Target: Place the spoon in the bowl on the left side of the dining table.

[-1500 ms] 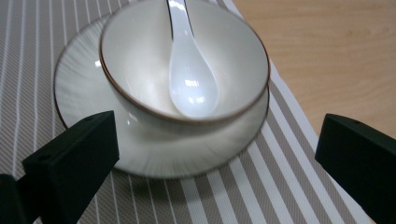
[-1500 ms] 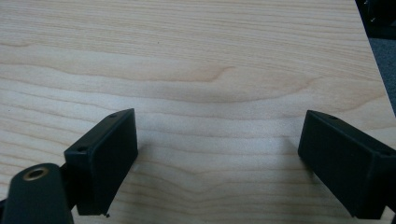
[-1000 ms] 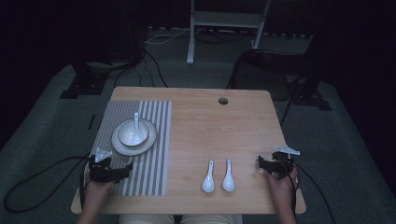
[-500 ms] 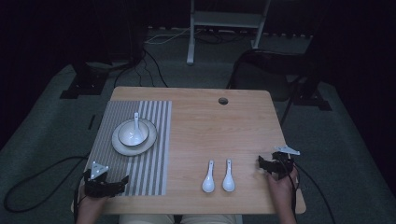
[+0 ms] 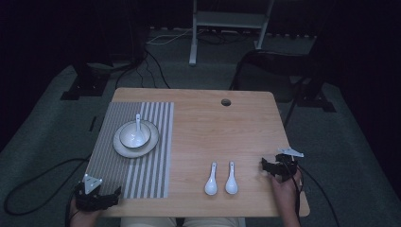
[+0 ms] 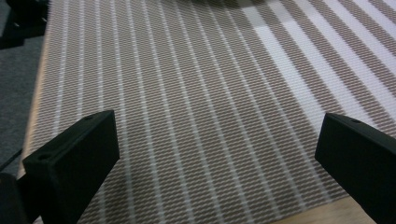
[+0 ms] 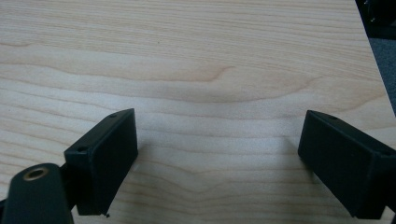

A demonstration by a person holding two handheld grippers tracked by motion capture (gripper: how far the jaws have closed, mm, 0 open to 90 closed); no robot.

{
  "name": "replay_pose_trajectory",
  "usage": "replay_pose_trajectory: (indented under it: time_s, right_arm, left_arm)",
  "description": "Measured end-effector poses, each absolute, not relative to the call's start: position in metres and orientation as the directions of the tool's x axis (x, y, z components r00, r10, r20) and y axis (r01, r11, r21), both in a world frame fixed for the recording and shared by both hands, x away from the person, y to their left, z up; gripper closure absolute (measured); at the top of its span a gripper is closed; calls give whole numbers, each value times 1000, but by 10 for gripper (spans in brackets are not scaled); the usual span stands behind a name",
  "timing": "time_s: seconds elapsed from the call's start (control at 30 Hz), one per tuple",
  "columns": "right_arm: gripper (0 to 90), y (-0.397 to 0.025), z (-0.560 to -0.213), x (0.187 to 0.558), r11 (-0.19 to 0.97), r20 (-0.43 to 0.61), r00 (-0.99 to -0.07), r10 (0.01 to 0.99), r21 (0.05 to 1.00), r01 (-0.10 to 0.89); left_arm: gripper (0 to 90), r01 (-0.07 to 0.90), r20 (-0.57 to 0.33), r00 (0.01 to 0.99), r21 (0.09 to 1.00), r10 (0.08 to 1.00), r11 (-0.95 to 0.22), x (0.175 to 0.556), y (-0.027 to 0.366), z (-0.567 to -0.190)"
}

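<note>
A white bowl [image 5: 134, 134] with a white spoon [image 5: 138, 124] in it sits on a white plate [image 5: 124, 148] on the striped placemat [image 5: 142, 179]. Two more white spoons [image 5: 211, 179] [image 5: 231, 178] lie side by side on the wooden table [image 5: 213, 127] near its front edge. My left gripper [image 5: 113, 193] is at the front left corner, open over the placemat [image 6: 196, 102] with nothing between its jaws. At the table's right edge, right of the two spoons, my right gripper [image 5: 265, 166] is open over bare wood [image 7: 205, 70], empty.
A round cable hole [image 5: 226, 102] sits near the table's far edge. Black stands, cables and a white frame [image 5: 227, 21] are on the grey floor behind the table. Cables trail from both grippers down off the table.
My left gripper has drawn back toward the front left corner of the table, off the middle of the placemat's near side. The right gripper has stayed put.
</note>
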State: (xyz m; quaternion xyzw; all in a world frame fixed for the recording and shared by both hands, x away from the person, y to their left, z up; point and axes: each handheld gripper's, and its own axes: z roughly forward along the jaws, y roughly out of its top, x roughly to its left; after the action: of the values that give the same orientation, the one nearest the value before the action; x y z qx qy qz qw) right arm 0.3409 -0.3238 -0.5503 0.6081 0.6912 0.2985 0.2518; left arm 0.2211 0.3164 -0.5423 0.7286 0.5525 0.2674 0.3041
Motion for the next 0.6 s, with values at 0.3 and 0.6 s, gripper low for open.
replay_pose_trajectory:
  time_s: [0.3, 0.6]
  right_arm:
    - [112, -324, -550, 341, 83, 15, -134, 991, 719, 690]
    - [112, -324, -550, 341, 83, 15, -135, 991, 719, 690]
  left_arm:
    - [0, 642, 64, 227, 740, 972, -199, 203, 330, -546]
    - [0, 656, 17, 216, 738, 976, -158, 202, 334, -547]
